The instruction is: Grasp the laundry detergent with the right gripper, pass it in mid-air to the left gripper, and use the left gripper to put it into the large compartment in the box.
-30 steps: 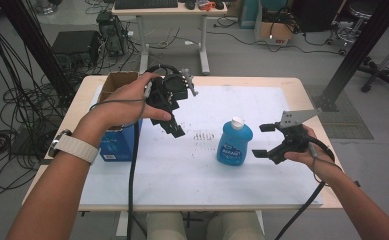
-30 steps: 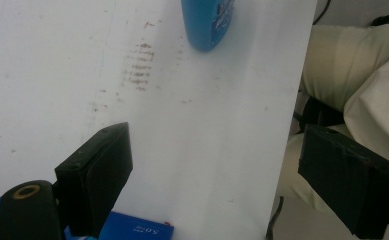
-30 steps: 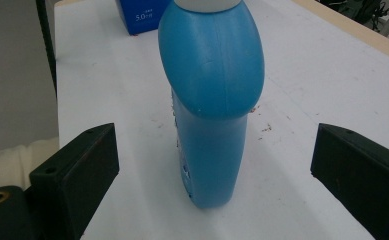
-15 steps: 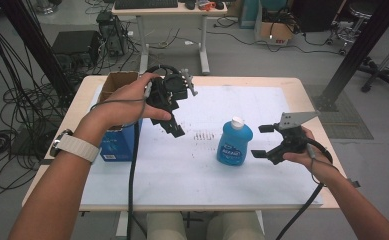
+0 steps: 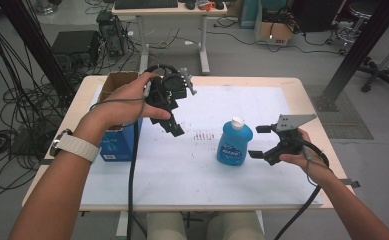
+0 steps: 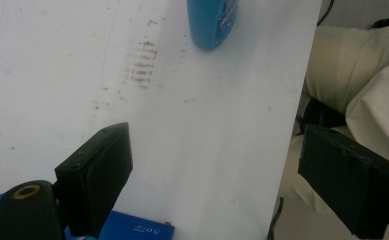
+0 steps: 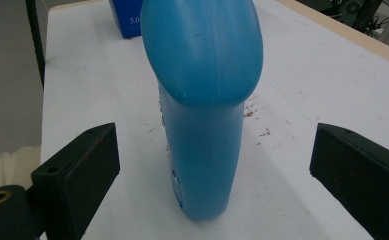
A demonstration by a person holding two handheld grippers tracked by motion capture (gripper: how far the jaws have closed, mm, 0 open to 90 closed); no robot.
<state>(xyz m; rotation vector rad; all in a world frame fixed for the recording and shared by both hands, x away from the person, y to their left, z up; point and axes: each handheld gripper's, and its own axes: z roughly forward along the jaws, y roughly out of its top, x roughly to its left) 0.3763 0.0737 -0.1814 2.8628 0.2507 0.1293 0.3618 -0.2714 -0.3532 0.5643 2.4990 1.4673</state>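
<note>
A blue bottle (image 5: pixel 234 142) with a white cap stands upright on the white mat (image 5: pixel 192 175). My right gripper (image 5: pixel 256 141) is level with it just to its right, open, with one jaw on either side of the bottle's line. In the right gripper view the bottle (image 7: pixel 202 125) stands between the wide-apart jaws of the right gripper (image 7: pixel 214 180), and neither pad touches it. My left gripper (image 5: pixel 174 125) hangs open above the mat, left of the bottle and beside a blue box (image 5: pixel 119 142). In its own view the left gripper (image 6: pixel 217 175) holds nothing, and the bottle's base (image 6: pixel 212 22) is at the top.
The blue box has an open cardboard top (image 5: pixel 117 80) and stands at the table's left edge. Dark specks (image 5: pixel 202 135) mark the mat between the grippers. A person's legs (image 6: pixel 362 75) are below the table's near edge. Desks, cables and a chair stand on the floor beyond.
My right gripper has edged slightly closer to the bottle. The left hand and the bottle have kept still.
</note>
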